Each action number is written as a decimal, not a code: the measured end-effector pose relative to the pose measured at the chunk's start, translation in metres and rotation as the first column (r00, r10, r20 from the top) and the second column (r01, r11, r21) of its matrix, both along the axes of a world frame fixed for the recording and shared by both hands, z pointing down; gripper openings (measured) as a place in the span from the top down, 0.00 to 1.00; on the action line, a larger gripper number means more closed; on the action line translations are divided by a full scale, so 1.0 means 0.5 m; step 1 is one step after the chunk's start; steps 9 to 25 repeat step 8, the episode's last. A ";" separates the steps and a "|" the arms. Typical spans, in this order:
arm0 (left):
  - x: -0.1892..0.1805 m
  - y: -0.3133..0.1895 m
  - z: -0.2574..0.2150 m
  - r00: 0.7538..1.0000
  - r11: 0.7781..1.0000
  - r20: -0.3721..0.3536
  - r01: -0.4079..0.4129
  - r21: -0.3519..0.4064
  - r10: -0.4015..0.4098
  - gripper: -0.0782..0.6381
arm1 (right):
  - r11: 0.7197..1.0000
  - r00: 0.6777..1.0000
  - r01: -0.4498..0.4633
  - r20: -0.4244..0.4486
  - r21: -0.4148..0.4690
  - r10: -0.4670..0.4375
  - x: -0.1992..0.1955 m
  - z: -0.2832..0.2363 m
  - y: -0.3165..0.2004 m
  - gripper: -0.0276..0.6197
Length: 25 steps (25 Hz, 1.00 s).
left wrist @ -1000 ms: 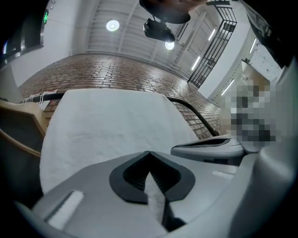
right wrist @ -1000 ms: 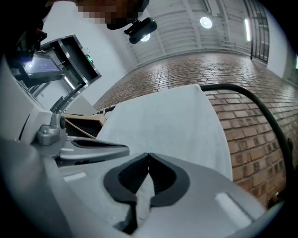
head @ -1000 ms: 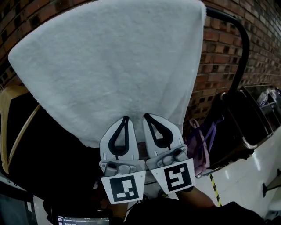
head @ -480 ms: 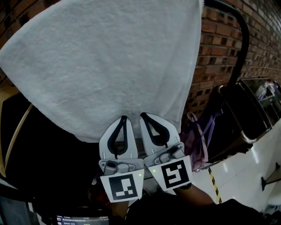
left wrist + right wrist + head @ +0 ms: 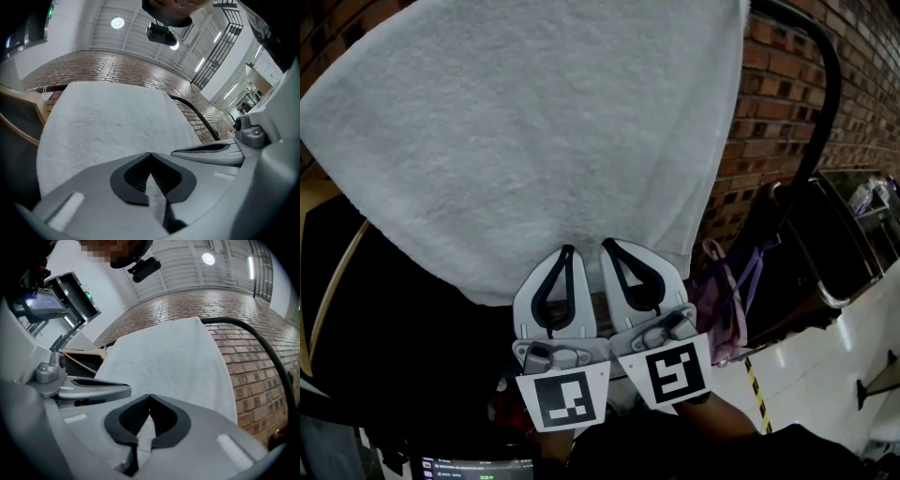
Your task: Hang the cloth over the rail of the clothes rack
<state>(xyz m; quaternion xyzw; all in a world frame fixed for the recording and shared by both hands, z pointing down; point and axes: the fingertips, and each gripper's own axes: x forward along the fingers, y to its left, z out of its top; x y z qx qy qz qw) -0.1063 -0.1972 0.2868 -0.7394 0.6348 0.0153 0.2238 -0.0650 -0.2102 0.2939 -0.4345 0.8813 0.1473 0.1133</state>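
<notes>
Cloth [image 5: 534, 141] hangs spread over the rail [image 5: 837, 94], a bit higher and wider than a second ago, barely shifted since. Left gripper [image 5: 566, 253] and right gripper [image 5: 610, 247] side by side, both still pinching its lower edge; looks ready for release.

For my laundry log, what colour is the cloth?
The cloth is plain white, clearest in the head view.

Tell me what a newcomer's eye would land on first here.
The big white cloth fills the upper middle of the head view, spread like a fan before the brick wall. At its lower edge the left claw and right claw sit side by side, each shut on it. A curved black rail arcs at the upper right.
</notes>
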 end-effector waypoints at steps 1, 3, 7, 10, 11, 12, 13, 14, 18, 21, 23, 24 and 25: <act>-0.001 0.000 0.001 1.000 1.000 -0.002 0.001 -0.001 -0.001 0.88 | 1.000 1.000 0.001 0.001 -0.001 -0.001 -0.001 0.001 0.000 0.95; -0.004 0.001 0.002 1.000 1.000 -0.001 0.008 -0.002 -0.008 0.88 | 1.000 1.000 0.001 -0.001 0.000 -0.001 -0.002 0.002 0.000 0.95; -0.013 0.000 0.001 0.999 1.000 0.022 0.024 0.005 -0.024 0.88 | 1.000 1.000 0.007 0.005 -0.008 -0.007 -0.005 0.004 -0.002 0.95; -0.016 -0.001 0.001 0.999 1.000 0.028 0.029 0.008 -0.029 0.88 | 1.000 1.000 0.009 0.007 -0.011 -0.008 -0.006 0.004 -0.003 0.95; -0.016 -0.001 0.001 0.999 1.000 0.028 0.029 0.008 -0.029 0.88 | 1.000 1.000 0.009 0.007 -0.011 -0.008 -0.006 0.004 -0.003 0.95; -0.016 -0.001 0.001 0.999 1.000 0.028 0.029 0.008 -0.029 0.88 | 1.000 1.000 0.009 0.007 -0.011 -0.008 -0.006 0.004 -0.003 0.95; -0.016 -0.001 0.001 0.999 1.000 0.028 0.029 0.008 -0.029 0.88 | 1.000 1.000 0.009 0.007 -0.011 -0.008 -0.006 0.004 -0.003 0.95; -0.016 -0.001 0.001 0.999 1.000 0.028 0.029 0.008 -0.029 0.88 | 1.000 1.000 0.009 0.007 -0.011 -0.008 -0.006 0.004 -0.003 0.95; -0.016 -0.001 0.001 0.999 1.000 0.028 0.029 0.008 -0.029 0.88 | 1.000 1.000 0.009 0.007 -0.011 -0.008 -0.006 0.004 -0.003 0.95; -0.016 -0.001 0.001 0.999 1.000 0.028 0.029 0.008 -0.029 0.88 | 1.000 1.000 0.009 0.007 -0.011 -0.008 -0.006 0.004 -0.003 0.95; -0.016 -0.001 0.001 0.999 1.000 0.028 0.029 0.008 -0.029 0.88 | 1.000 1.000 0.009 0.007 -0.011 -0.008 -0.006 0.004 -0.003 0.95; -0.016 -0.001 0.001 0.999 1.000 0.028 0.029 0.008 -0.029 0.88 | 1.000 1.000 0.009 0.007 -0.011 -0.008 -0.006 0.004 -0.003 0.95; -0.016 -0.001 0.001 0.999 1.000 0.028 0.029 0.008 -0.029 0.88 | 1.000 1.000 0.009 0.007 -0.011 -0.008 -0.006 0.004 -0.003 0.95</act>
